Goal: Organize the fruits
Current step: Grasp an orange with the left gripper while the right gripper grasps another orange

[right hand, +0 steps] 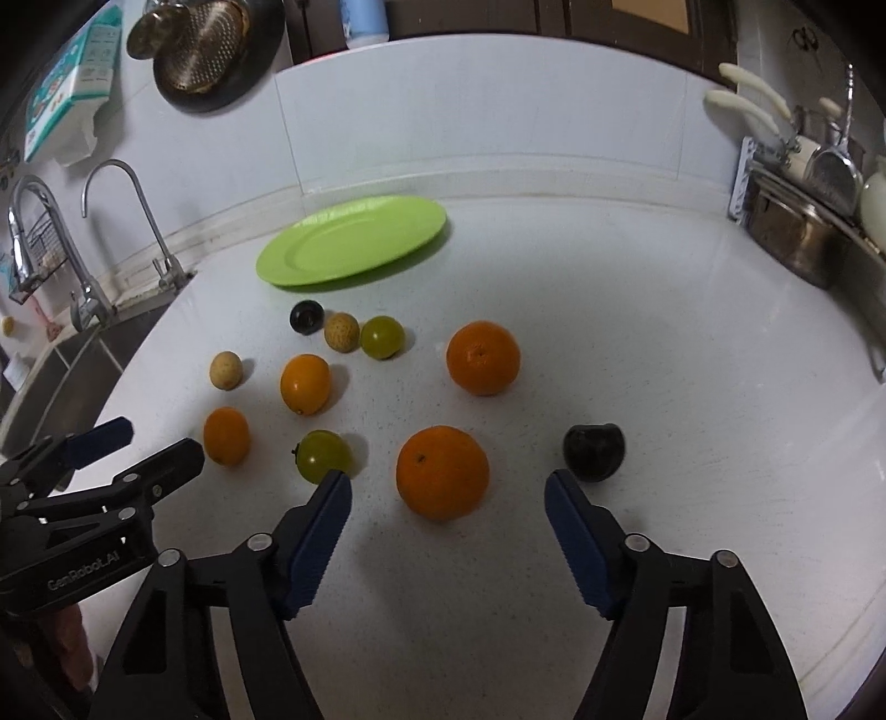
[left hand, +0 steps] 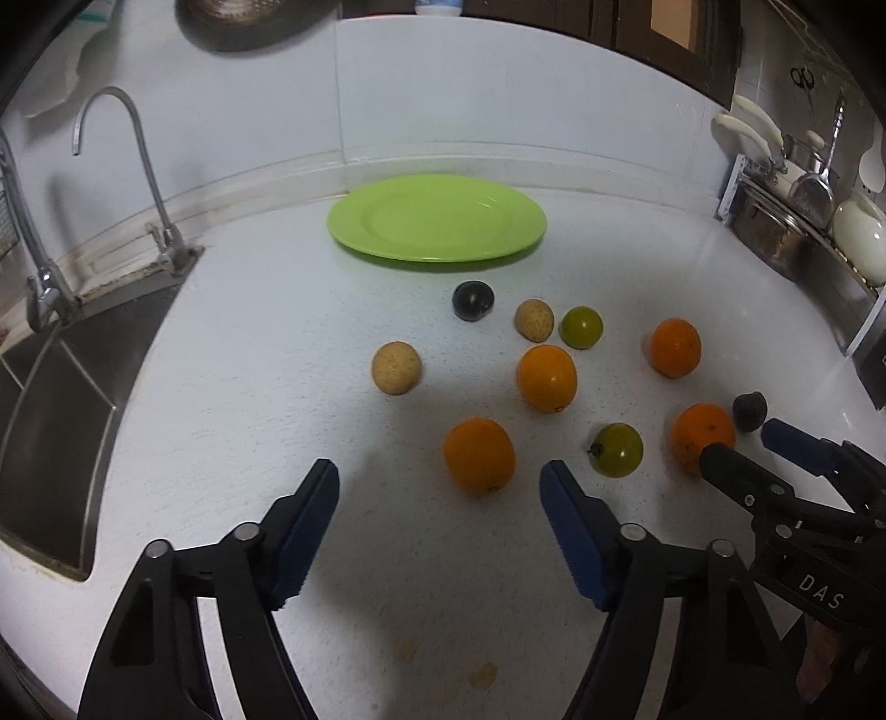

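Observation:
An empty green plate (left hand: 437, 219) (right hand: 354, 241) lies at the back of the white counter. Loose fruit lies in front of it: several oranges, two green fruits, two tan fruits and two dark plums. My left gripper (left hand: 440, 479) is open and empty, just short of the nearest orange (left hand: 479, 455). My right gripper (right hand: 448, 490) is open and empty, its jaws either side of a near orange (right hand: 442, 472). A dark plum (right hand: 593, 451) lies by its right finger and a green fruit (right hand: 323, 455) by its left. Each gripper shows at the other view's edge (left hand: 745, 440) (right hand: 149, 437).
A steel sink (left hand: 50, 421) with two taps (left hand: 160, 221) lies to the left. A rack with pots, ladles and utensils (left hand: 797, 216) stands at the back right. A colander (right hand: 205, 44) hangs on the wall.

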{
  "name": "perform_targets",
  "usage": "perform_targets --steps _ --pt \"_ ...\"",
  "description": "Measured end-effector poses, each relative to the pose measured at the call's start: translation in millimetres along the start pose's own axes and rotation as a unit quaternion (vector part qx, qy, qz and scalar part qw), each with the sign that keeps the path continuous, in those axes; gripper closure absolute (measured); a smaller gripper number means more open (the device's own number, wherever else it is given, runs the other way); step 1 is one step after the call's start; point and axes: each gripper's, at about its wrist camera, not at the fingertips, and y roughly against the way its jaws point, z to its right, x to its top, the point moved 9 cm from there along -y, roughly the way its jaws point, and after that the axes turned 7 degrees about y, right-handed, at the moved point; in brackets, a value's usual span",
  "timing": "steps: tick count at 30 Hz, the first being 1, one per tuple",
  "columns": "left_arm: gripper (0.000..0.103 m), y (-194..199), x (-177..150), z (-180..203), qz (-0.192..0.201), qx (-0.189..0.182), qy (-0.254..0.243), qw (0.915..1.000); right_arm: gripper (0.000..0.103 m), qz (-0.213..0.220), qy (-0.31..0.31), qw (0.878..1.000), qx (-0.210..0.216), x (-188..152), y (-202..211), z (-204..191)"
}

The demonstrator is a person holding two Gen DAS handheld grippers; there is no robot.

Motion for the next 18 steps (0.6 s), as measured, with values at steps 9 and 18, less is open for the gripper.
perform_targets --steps 9,18 --pt "0.049 -18.0 2.8 11.1 -0.021 -0.019 -0.016 0.9995 0.05 -0.025 -0.004 1.0 0.012 -1.1 -15.7 2.9" --pt "0.066 -29.5 3.4 15.7 -0.037 -0.027 -0.031 0.9985 0.06 -0.044 0.007 0.999 0.017 -1.1 -24.6 -0.2"
